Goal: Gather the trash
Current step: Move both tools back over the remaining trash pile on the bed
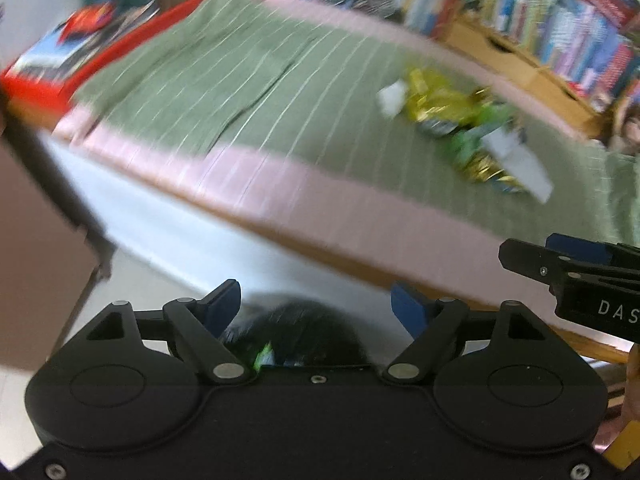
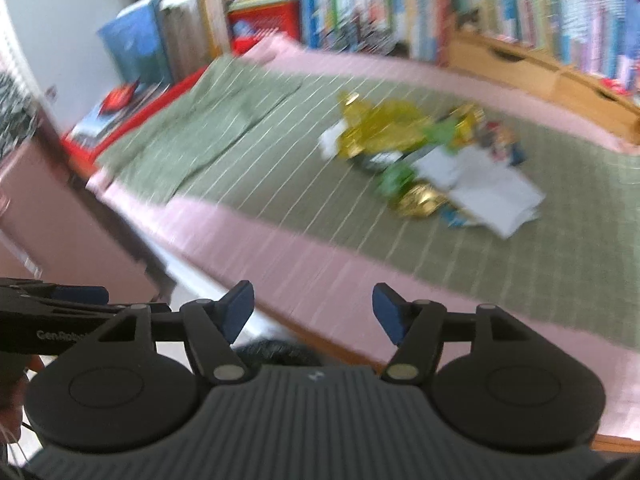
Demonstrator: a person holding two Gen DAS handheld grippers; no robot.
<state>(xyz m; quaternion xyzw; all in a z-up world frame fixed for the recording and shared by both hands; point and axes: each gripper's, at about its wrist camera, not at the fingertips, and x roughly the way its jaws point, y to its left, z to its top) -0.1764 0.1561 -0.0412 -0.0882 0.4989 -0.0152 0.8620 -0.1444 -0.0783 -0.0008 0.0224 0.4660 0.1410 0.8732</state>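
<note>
A heap of trash [image 2: 424, 160] lies on a green and pink striped cloth: yellow and gold wrappers, green scraps and white paper. The left wrist view shows the same trash heap [image 1: 460, 128] far right on the cloth. My left gripper [image 1: 316, 304] stands open below the table's front edge, over a black bag [image 1: 304, 328] with a green scrap in it. Open too and holding nothing, my right gripper [image 2: 314, 312] hovers at the front edge, well short of the heap. Both views are motion-blurred.
The cloth-covered table [image 2: 280, 264] has a wooden front edge. Rows of books [image 2: 480, 8] and a wooden drawer box [image 2: 540, 68] line the back. A red tray with books [image 1: 60, 60] sits at the left end. A brown cabinet [image 2: 60, 216] stands left.
</note>
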